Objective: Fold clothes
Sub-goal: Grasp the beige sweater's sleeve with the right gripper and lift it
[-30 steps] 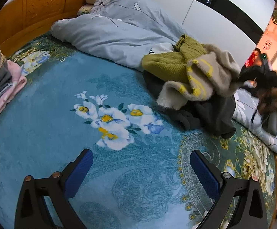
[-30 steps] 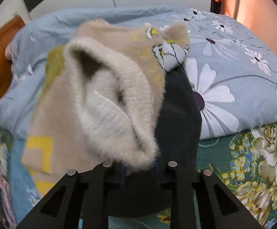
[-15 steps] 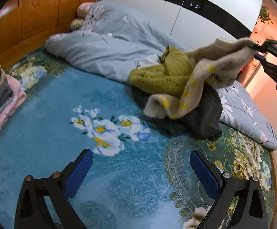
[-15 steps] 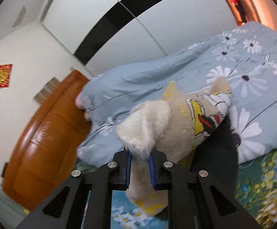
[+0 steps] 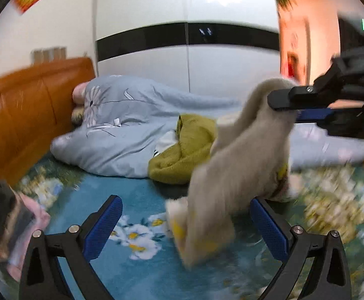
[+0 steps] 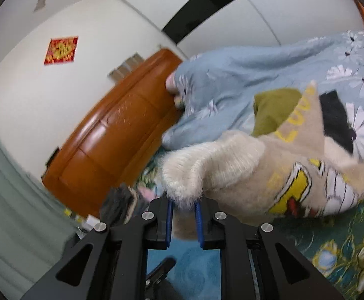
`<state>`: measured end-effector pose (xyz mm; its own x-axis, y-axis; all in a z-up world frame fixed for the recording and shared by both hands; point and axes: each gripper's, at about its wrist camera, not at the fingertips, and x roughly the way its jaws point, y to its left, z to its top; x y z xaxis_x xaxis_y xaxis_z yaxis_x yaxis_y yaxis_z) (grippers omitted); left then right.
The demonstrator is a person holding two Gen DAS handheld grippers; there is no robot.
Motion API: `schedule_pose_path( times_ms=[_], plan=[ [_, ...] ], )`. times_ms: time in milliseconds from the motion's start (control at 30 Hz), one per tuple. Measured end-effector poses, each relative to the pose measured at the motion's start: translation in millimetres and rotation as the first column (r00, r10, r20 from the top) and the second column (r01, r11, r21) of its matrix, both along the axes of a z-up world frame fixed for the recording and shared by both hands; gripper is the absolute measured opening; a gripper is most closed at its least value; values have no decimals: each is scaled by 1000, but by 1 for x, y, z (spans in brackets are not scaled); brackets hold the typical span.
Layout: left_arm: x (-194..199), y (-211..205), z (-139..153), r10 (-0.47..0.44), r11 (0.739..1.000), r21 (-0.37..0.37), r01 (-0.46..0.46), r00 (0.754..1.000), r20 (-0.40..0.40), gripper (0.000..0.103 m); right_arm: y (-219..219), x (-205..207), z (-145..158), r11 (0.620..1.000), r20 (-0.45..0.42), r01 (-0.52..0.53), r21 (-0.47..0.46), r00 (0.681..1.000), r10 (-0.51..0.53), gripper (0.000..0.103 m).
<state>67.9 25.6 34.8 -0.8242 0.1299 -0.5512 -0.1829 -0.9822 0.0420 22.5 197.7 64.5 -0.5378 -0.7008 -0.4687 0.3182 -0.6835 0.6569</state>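
beige sweater (image 5: 234, 175) pinched in right tongs (image 6: 184, 221), before splayed, empty left tongs (image 5: 185, 222); olive knit (image 5: 189, 150) behind

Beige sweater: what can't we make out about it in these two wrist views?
- Left wrist: beige sweater motion-blurred; its yellow print unreadable, lower hem smeared.
- Left wrist: dark garment hidden behind the sweater; olive knit partly covered.
- Right wrist: sweater's far side covers part of the black garment; print partly folded under.
- Right wrist: right gripper fingers pinch the furry edge; depth of the bite hidden by fur.
- Left gripper: open, empty.
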Motion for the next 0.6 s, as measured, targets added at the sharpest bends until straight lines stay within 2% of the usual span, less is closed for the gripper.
schedule_pose_path(
  times_ms=[100, 200, 267, 300, 500, 567, 600],
  plan=[
    [-9, 10, -15, -13, 999, -37, 14, 999, 41, 102, 1, 7, -22, 1000, 70, -10, -1, 998, 10, 16],
    [-19, 20, -29, -24, 997, -74, 30, 996, 82, 78, 0, 7, -33, 1000, 111, -8, -22, 994, 11, 16],
    [-25, 27, -39, -30, 994, -98, 41, 994, 109, 38, -2, 9, -37, 1000, 125, -18, -22, 992, 21, 16],
    [-28, 30, -44, -33, 993, -110, 47, 992, 123, 30, -3, 10, -40, 1000, 132, -23, -21, 991, 26, 16],
    [-14, 21, -61, 34, 997, -75, -25, 991, 127, 24, -13, 14, -51, 996, 160, -79, 29, 984, 74, 19],
    [-10, 13, -74, 50, 997, -73, -39, 986, 159, 24, -18, 14, -51, 989, 174, -139, 56, 976, 128, 20],
    [-10, 5, -83, 56, 998, -53, -46, 978, 201, 24, -17, 15, -50, 985, 175, -158, 71, 974, 144, 28]
  ],
)
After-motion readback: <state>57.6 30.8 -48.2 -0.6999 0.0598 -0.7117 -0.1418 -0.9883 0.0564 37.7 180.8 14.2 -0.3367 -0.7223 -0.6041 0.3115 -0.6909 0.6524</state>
